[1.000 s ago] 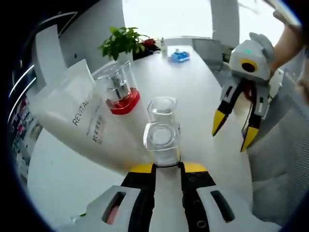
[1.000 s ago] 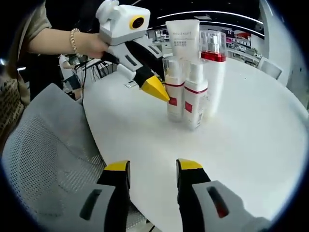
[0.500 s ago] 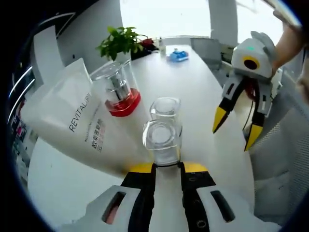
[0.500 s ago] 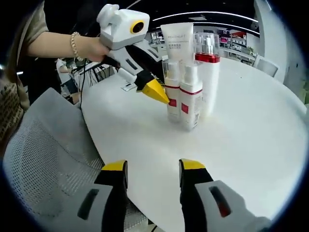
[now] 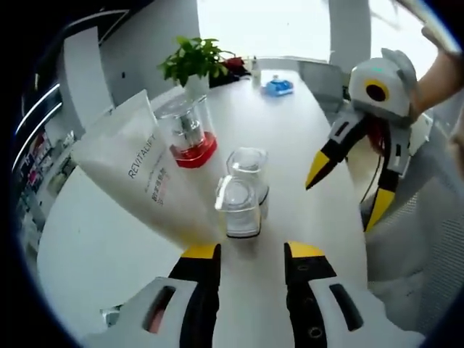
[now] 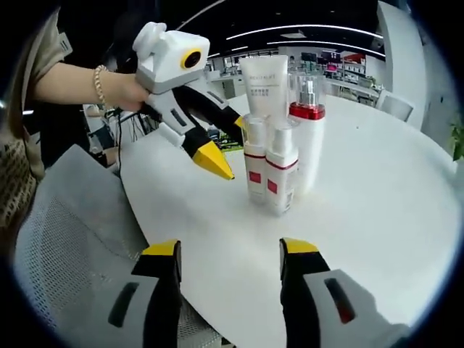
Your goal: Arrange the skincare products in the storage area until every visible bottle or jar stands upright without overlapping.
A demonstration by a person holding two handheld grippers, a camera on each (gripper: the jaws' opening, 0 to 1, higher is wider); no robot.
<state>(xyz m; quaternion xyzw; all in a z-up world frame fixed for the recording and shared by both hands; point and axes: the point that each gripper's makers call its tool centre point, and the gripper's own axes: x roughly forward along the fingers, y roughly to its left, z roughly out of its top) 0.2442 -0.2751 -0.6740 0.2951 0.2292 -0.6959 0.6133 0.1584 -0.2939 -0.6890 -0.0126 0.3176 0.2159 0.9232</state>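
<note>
Left gripper view: the left gripper (image 5: 249, 252) is spread wide with nothing in it, just short of two small bottles (image 5: 239, 205) standing beside a white tube (image 5: 141, 174) and tall bottle (image 5: 188, 130) on the white table (image 5: 94, 246). Right gripper (image 6: 229, 249) hangs released too, well back from that upright cluster.

Left gripper view: daylight is flooding in from the window (image 5: 290, 25) at top, blowing out to pure white; the white table (image 5: 94, 239) is glaring pale. Fisheye bending is stretching everything toward the edges, and the tube (image 5: 138, 174) is leaning with it. Right gripper view: the far room is sitting dim, with ceiling light strips (image 6: 304, 29) glowing as curved lines (bowed by the lens). Soft, faint shadows are pooling under the bottles (image 6: 272, 174). Focus is holding reasonably sharp at centre, softening at the margins.
</note>
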